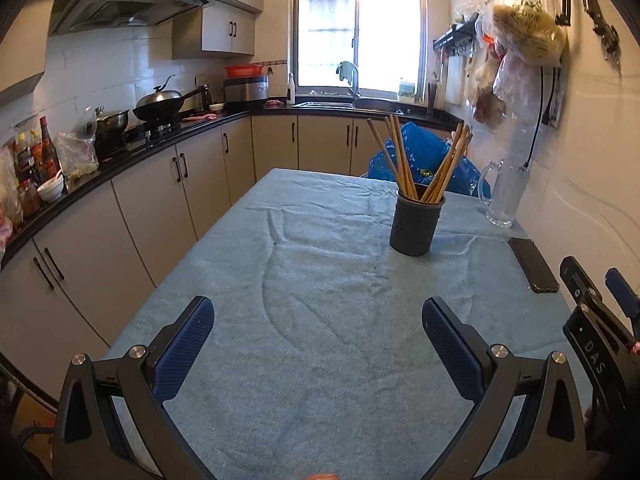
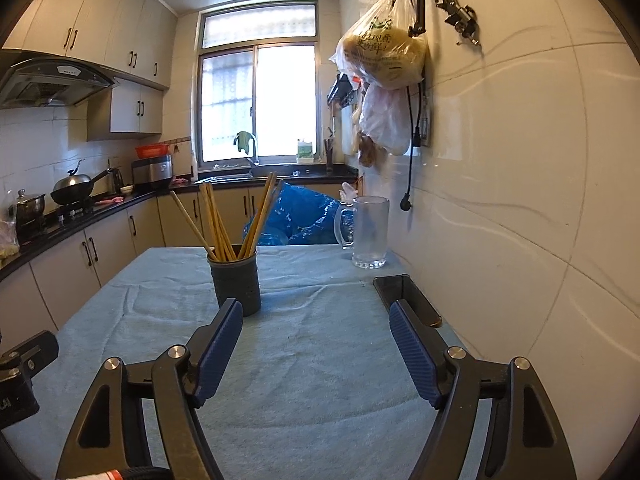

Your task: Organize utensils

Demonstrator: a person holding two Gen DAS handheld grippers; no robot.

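On the desk (image 1: 320, 320), which is draped in a wrinkled light blue cloth (image 2: 312, 380), a dark round holder (image 1: 416, 224) stands upright with a bunch of wooden chopsticks (image 1: 420, 160) fanned out of its top, some leaning left and some right. From the right wrist view the holder sits just beyond the left finger of the right tool (image 2: 316, 320), toward the far half of the desk. Both tools hang over bare cloth with nothing between their blue-padded fingers: the left tool (image 1: 318, 316) has its jaws spread wide, and the right tool is likewise spread wide and empty. A black phone (image 1: 534, 266) lies flat near the desk's right edge, close to the wall, and a clear glass mug (image 2: 370, 232) stands upright farther back on the same side. Behind the desk's far edge sits a crumpled blue plastic bag (image 2: 308, 216).
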